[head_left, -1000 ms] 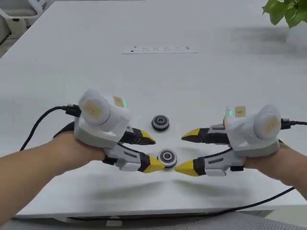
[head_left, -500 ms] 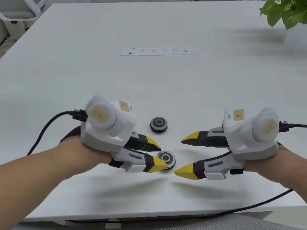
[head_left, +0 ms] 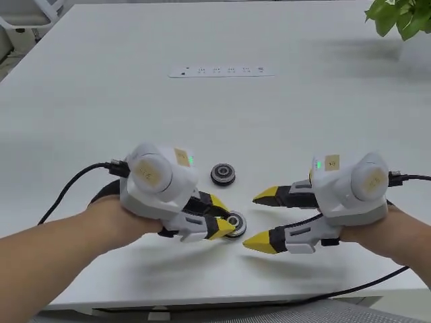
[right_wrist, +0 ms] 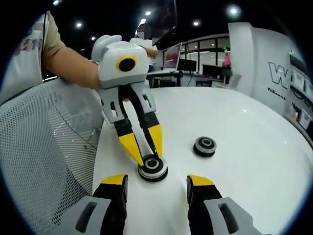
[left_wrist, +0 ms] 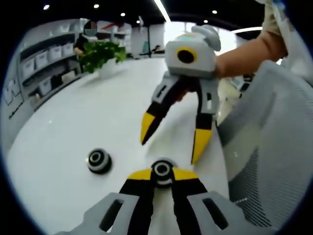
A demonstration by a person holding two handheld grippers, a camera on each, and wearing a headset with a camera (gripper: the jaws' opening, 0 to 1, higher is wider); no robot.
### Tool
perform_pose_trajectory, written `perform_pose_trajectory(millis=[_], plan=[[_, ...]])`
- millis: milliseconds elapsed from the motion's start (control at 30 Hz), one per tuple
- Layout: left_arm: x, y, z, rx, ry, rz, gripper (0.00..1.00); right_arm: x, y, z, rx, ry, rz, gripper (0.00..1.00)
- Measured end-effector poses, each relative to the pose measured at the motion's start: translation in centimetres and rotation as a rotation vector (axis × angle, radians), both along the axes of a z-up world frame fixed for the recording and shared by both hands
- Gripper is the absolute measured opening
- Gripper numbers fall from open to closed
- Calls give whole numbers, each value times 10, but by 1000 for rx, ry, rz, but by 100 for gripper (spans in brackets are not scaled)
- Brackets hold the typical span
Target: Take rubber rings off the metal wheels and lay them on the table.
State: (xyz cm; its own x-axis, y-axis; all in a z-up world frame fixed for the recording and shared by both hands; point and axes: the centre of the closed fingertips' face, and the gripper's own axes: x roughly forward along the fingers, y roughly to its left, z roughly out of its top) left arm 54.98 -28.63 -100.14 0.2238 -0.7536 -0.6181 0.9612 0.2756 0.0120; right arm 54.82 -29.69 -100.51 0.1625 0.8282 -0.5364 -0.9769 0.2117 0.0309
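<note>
Two small metal wheels with black rubber rings lie on the white table [head_left: 303, 114]. The near wheel [head_left: 236, 221] [left_wrist: 162, 170] [right_wrist: 152, 168] sits between the yellow tips of my left gripper [head_left: 219, 217] [left_wrist: 162, 175] [right_wrist: 145, 147], which is shut on it from both sides. My right gripper [head_left: 258, 220] [right_wrist: 157, 181] [left_wrist: 169, 147] faces it from the right, open, jaws spread wide and a little short of the wheel. The far wheel [head_left: 223, 173] [left_wrist: 99, 161] [right_wrist: 204, 146] lies flat, apart from both grippers.
A white power strip [head_left: 221, 70] lies further back on the table. A green plant [head_left: 399, 16] [left_wrist: 100, 53] stands at the far right corner. Cables trail off both grippers over the front edge. A mesh chair [right_wrist: 49, 142] is close to the table's near side.
My left gripper has moved in on the near wheel and its jaws have shut on it. The right gripper has stayed open and shifted only slightly.
</note>
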Motion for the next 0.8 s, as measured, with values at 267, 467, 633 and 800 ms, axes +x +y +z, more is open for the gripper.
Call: perform_pose_trajectory(millis=[267, 467, 633, 800], plan=[[-1, 0, 0, 8, -31, -11, 14, 1, 4, 1, 7, -7, 2, 46], [0, 1, 0, 12, -38, -8, 13, 0, 8, -1, 6, -3, 13, 44], [0, 1, -1, 13, -40, -7, 13, -3, 11, -5, -3, -3, 21, 40], [0, 1, -1, 13, -41, -3, 13, -4, 13, -7, -3, -3, 22, 36]])
